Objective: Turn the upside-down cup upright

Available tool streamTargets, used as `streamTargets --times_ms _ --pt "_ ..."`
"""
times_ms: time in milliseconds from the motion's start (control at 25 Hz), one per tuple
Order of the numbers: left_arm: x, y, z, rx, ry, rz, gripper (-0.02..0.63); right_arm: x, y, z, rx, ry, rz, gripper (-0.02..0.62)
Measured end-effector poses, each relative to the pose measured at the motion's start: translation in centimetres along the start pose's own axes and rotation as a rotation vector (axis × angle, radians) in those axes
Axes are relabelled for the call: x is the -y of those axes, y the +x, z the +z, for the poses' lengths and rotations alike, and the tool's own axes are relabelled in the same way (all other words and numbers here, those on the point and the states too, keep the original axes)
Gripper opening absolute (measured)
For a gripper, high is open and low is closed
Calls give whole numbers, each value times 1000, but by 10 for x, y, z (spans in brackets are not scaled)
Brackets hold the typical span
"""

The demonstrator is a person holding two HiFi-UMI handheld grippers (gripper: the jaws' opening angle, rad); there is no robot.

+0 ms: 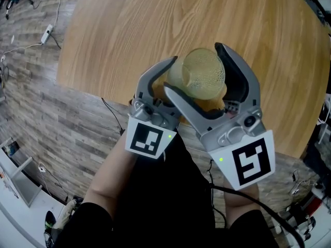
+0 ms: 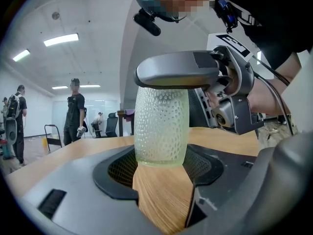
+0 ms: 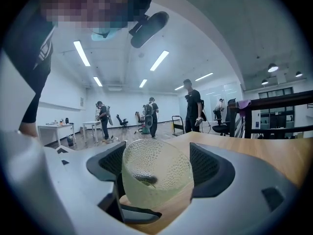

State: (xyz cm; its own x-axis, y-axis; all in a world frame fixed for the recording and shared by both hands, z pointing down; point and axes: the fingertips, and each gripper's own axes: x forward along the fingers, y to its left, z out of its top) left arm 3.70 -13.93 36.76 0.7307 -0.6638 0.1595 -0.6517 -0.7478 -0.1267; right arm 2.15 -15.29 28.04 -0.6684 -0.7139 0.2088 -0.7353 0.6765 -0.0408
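At the 6 o'clock edge of the round wooden tabletop (image 1: 155,25): one cup (image 1: 200,75), standing just inside the rim, with both grippers holding it from the person's side.

Edges and room:
- The tabletop's near edge is running from 9 o'clock down to 5 o'clock and passing under the two grippers.
- Bare wood is stretching away from the cup toward 10, 12 and 2 o'clock.
- Plank floor (image 1: 62,123) is showing beyond the edge from 7 to 10 o'clock.
- A white power strip (image 1: 47,33) is lying on the floor at 10 o'clock, apart from the tabletop.

Grippers:
- The left gripper (image 2: 161,170) is clamping the cup's lower part, with a pad pressing on each side.
- The right gripper (image 1: 192,67) is sitting higher, at 5 o'clock of the cup. It is gripping the upper part, its jaws spread wide and its pads against the glass.

Cup:
- It is pale yellow-green translucent glass, dimpled all over. It is bulging slightly at mid-height and has a smooth band at its lower end.
- It is standing vertical, and its lower end is meeting the wood in the left gripper view.
- A dimpled round end is facing up toward the head view. Whether that end is closed or open is not showing clearly.
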Motion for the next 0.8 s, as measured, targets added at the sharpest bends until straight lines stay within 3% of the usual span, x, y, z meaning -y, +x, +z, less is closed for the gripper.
streamTargets --times_ms 400,800 --pt "1 -1 1 -13 -9 14 295 2 -10 4 -4 -93 -55 365" --pt "0 -13 -5 -14 1 18 293 18 -15 -2 10 -39 -127 365"
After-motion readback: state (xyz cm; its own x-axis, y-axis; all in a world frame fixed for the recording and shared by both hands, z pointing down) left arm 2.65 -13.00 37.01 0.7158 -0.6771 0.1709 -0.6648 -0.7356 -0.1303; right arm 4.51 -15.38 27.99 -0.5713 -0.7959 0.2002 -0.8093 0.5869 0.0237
